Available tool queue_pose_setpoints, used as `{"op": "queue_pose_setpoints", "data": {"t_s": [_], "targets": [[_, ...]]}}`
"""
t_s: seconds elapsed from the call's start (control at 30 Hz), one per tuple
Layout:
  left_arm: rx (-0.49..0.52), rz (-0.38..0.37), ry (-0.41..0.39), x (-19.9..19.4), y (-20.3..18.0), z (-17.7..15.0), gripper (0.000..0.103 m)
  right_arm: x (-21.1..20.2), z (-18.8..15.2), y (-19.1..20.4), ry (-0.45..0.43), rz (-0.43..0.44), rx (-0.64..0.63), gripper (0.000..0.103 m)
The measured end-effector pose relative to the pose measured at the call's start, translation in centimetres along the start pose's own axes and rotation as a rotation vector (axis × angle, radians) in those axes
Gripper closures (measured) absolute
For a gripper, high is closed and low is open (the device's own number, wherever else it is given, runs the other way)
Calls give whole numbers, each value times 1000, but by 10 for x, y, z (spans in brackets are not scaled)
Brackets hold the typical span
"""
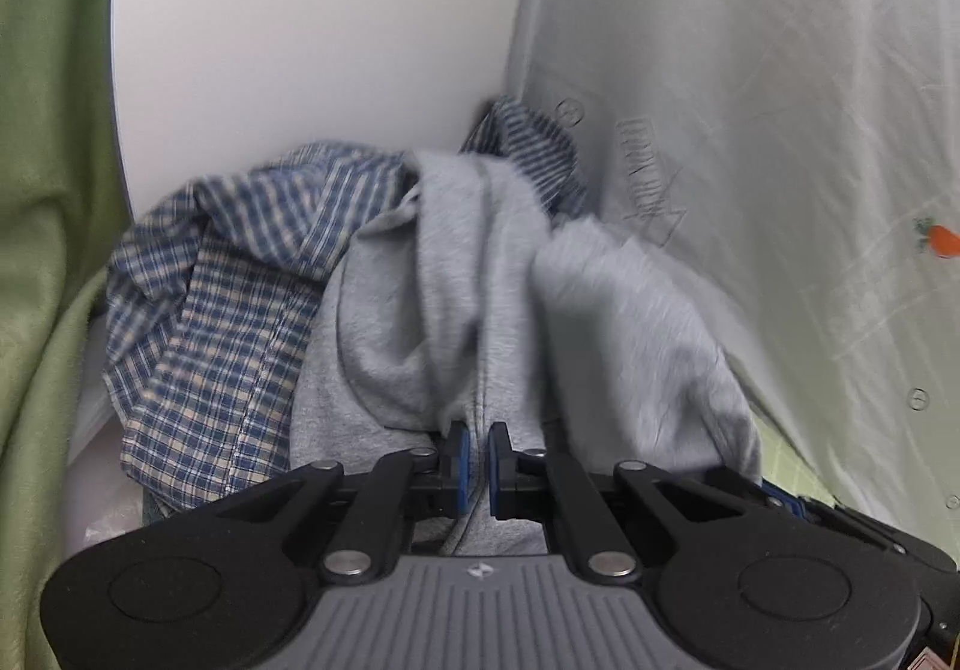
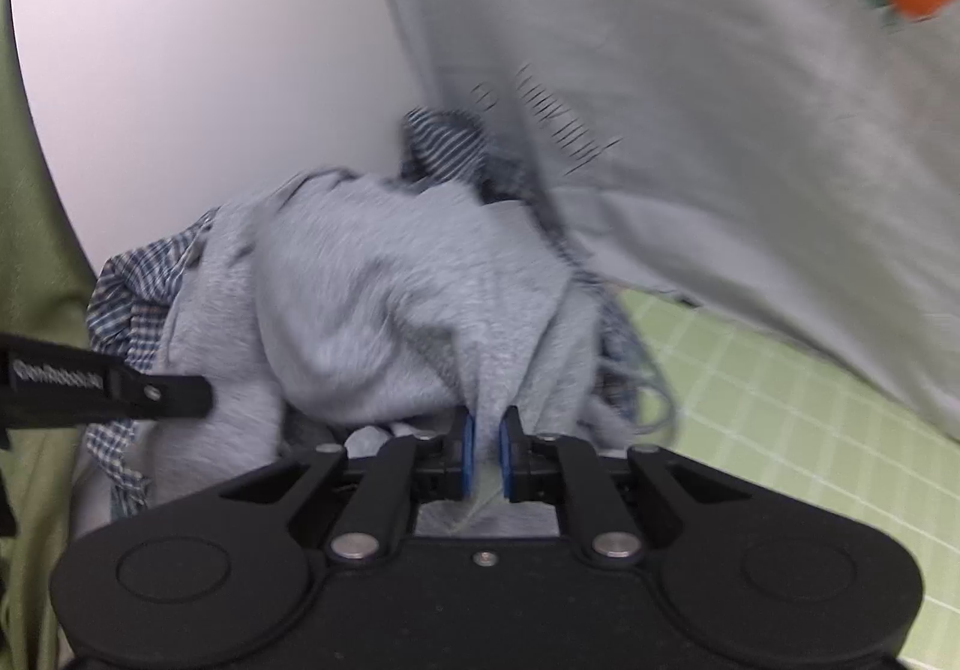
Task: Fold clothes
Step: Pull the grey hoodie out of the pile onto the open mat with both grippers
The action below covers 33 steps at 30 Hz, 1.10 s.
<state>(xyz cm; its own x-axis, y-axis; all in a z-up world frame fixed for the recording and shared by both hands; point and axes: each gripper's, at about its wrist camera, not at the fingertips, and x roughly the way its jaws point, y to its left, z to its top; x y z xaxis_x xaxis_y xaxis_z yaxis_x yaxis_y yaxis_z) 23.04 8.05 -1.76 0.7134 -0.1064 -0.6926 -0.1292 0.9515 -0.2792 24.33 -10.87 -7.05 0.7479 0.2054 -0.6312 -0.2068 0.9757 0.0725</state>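
Left gripper (image 1: 477, 457) and right gripper (image 2: 486, 451), each clamped on a fold of the grey garment (image 1: 456, 298), which lies heaped over a blue checked shirt (image 1: 222, 322) beside a pale sheet with a carrot print (image 1: 780, 130).

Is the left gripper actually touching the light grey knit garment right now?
Touching. In the left wrist view, the left gripper has a fold of the light grey knit garment pinched between its blue pads.
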Motion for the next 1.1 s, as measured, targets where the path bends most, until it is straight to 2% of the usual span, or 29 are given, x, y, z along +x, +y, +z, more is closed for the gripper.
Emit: {"op": "queue_pose_setpoints", "data": {"t_s": [0.17, 0.27, 0.37, 0.47, 0.63, 0.7, 0.8, 0.87, 0.97, 1.1], "targets": [[84, -55, -67, -59, -40, -17, 97, -78, -38, -42, -58, -107, 96, 95], [129, -111, -69, -91, -69, -42, 97, -130, -73, -70, -76, -184, 167, 95], [170, -175, -38, -117, -103, -80, 97, -183, -116, -100, -68, -281, 227, 95], [178, -233, 58, -131, -135, -134, 97, -232, -166, -145, -29, -385, 309, 95], [142, -262, 271, -138, -177, -231, 96, -311, -245, -222, 23, -547, 435, 95], [147, -268, 327, -145, -192, -263, 96, -344, -273, -248, 31, -586, 475, 95], [169, -279, 372, -159, -215, -308, 95, -378, -309, -273, 60, -619, 492, 95], [179, -263, 387, -159, -222, -321, 93, -396, -331, -286, 82, -612, 504, 95], [194, -215, 389, -161, -234, -342, 92, -412, -355, -299, 113, -562, 493, 94], [163, -138, 394, -166, -241, -357, 87, -421, -375, -296, 152, -476, 442, 93]]}}
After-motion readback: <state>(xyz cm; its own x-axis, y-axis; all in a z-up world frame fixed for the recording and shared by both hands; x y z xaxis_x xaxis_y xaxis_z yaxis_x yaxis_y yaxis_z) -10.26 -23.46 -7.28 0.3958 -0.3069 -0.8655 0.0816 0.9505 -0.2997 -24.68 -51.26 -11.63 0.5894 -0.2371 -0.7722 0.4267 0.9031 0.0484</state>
